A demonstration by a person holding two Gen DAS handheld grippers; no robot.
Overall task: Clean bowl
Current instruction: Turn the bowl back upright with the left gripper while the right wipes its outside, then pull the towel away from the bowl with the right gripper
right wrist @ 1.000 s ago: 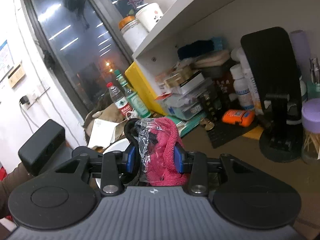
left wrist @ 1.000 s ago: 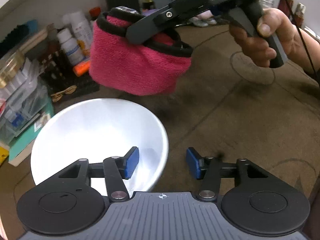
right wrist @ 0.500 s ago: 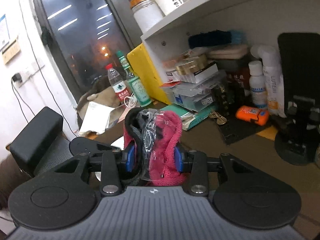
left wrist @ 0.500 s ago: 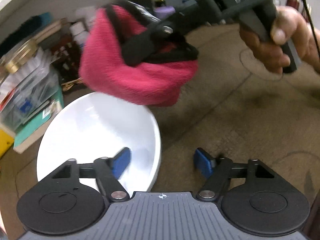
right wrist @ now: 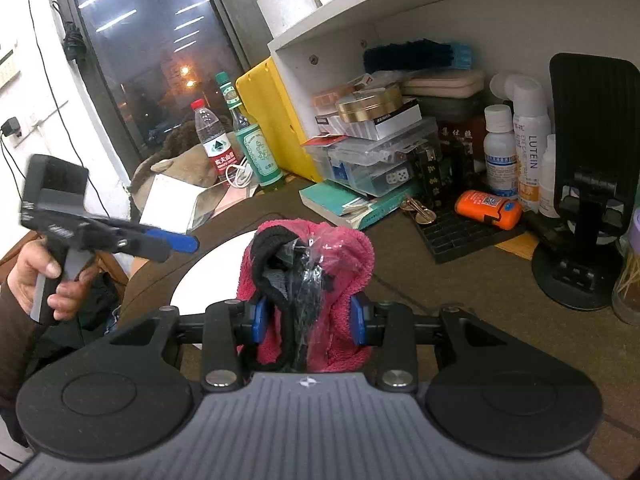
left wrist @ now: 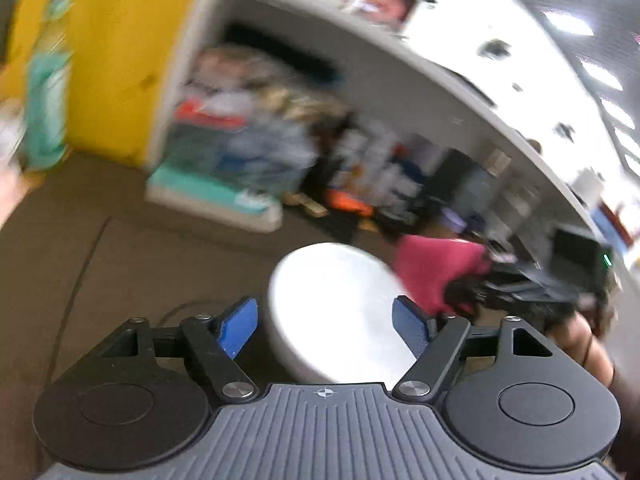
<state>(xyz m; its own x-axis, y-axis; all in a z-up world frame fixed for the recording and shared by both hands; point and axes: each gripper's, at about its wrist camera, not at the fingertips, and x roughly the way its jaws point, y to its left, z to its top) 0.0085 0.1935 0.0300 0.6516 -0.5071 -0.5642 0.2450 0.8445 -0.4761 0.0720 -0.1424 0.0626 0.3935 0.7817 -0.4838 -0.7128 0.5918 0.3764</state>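
A brown felt-covered tabletop [right wrist: 460, 300] carries a round white bowl [right wrist: 208, 276]. Along its far edge lie a teal book [right wrist: 344, 206], an orange oval case [right wrist: 489, 209], a black gridded tray [right wrist: 460, 236] and a black stand [right wrist: 576, 276].

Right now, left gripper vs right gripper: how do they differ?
Load: the right gripper is clamped on the pink cloth; the left gripper grips nothing, with the white bowl showing between its fingers.
Opening: the left's jaws stand wide and have just been opening; the right's sit narrow around the cloth.
Shared: same black two-finger build, blue pads, each held in a hand.
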